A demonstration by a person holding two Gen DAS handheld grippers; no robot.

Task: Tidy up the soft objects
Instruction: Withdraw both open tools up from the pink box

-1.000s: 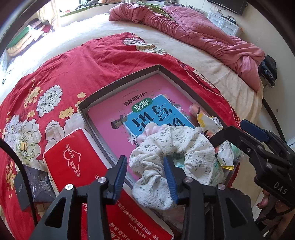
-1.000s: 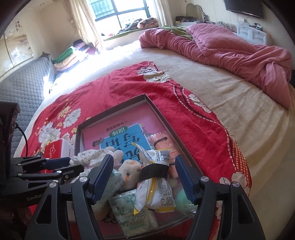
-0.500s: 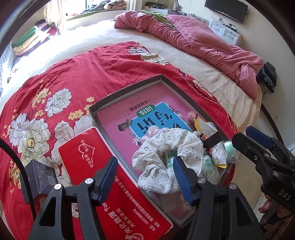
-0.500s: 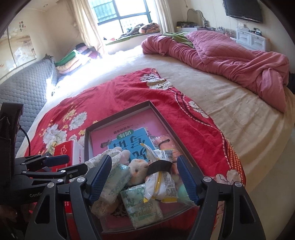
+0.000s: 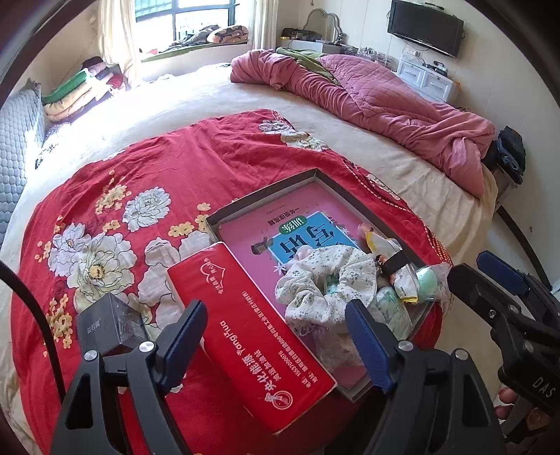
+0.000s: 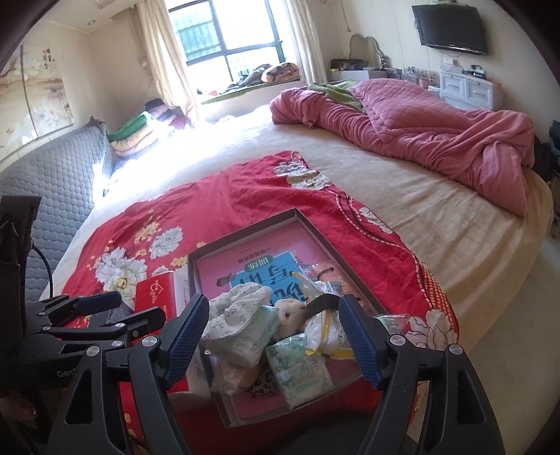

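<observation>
Soft things, a flowery scrunchie and tissue packs, sit in the tray; both grippers' jaws just opened wide, holding nothing.

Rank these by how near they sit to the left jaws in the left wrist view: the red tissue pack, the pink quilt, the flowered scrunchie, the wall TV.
1. Red tissue pack, right between the left gripper jaws.
2. Flowered scrunchie, just beyond, in the tray.
3. Pink quilt, bunched across the bed's far side.
4. Wall TV, top right, farthest.
</observation>
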